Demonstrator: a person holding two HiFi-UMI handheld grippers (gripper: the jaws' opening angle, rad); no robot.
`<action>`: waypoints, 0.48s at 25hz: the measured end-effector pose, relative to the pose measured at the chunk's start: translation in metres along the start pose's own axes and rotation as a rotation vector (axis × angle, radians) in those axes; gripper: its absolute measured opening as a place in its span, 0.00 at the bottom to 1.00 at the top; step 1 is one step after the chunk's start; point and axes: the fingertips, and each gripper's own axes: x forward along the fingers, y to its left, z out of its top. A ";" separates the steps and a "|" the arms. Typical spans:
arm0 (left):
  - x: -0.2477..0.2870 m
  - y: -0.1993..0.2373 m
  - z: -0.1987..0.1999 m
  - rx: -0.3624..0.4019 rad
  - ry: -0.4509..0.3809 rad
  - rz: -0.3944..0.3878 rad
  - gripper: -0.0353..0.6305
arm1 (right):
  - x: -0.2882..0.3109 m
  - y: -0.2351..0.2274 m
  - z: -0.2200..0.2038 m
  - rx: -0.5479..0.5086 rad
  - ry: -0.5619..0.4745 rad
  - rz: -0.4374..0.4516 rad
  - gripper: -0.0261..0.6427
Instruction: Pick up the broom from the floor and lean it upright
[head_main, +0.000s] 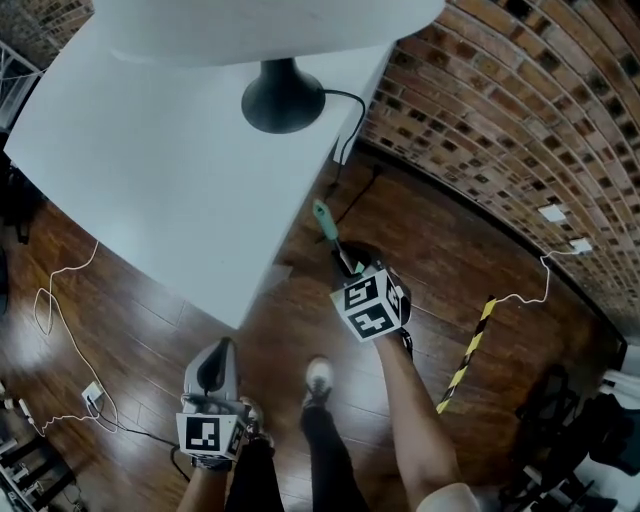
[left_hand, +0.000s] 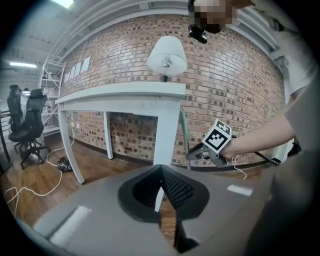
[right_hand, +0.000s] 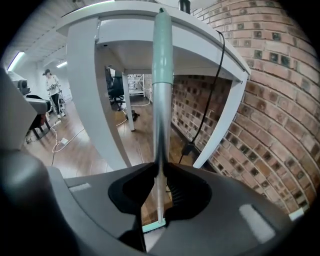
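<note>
Two grippers show. At the lower left of the head view, the left gripper (head_main: 222, 352) has its jaws closed together on nothing. At centre, the right gripper (head_main: 350, 262) clamps the broom (head_main: 326, 221) by its handle, upright, green tip near the white desk (head_main: 150, 190) corner; brick wall (head_main: 520, 120) beyond.

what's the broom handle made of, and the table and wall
The broom shaft looks like metal: silvery with a sheen. Its top grip is probably plastic, matte pale green. The table is smooth white, perhaps painted wood. The wall is exposed brick with mortar lines.
</note>
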 end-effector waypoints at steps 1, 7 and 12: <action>0.001 -0.002 -0.003 0.002 0.002 -0.006 0.06 | 0.002 0.000 0.003 -0.001 -0.001 0.002 0.18; 0.010 -0.013 -0.002 -0.011 -0.002 -0.015 0.06 | 0.010 0.001 0.008 0.002 -0.009 0.009 0.18; 0.018 -0.018 0.001 -0.035 0.008 -0.008 0.06 | 0.017 0.002 0.012 -0.024 -0.028 0.008 0.18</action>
